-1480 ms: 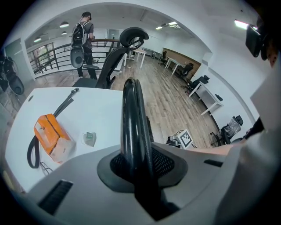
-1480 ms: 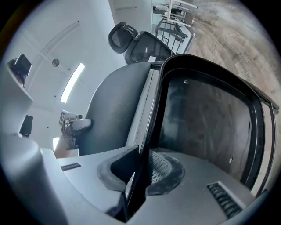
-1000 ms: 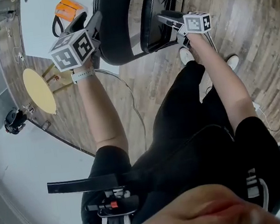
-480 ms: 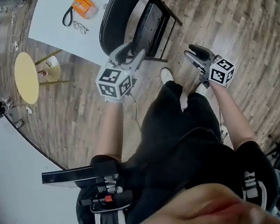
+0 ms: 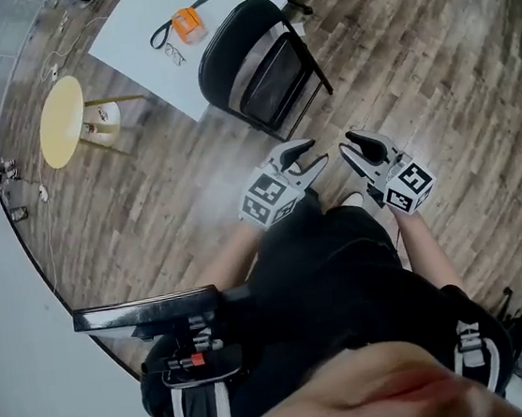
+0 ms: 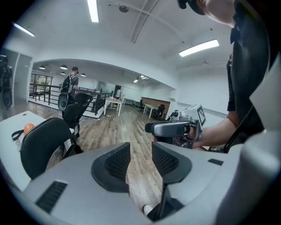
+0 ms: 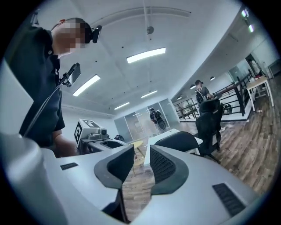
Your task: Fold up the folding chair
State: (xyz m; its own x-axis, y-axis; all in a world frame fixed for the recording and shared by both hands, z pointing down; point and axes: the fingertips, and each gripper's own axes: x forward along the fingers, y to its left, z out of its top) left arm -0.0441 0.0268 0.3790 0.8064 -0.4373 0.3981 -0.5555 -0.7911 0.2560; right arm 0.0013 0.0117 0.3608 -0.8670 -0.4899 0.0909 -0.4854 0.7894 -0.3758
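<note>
Head view: left gripper [image 5: 315,152], right gripper [image 5: 346,143] abreast, empty jaws just closing.

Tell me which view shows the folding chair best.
The head view: the whole folding chair shows from above, beside the white table. The left gripper view catches mainly its backrest; the right gripper view, only its rounded top.

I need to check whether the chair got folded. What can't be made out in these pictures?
- Folding chair: head view, seen from steeply above; its own backrest and seat cover the hinges, so how far it is folded is unclear.
- Orange item on the white table: head view, too small to identify.
- Person's feet: head view, mostly hidden by the legs.
</note>
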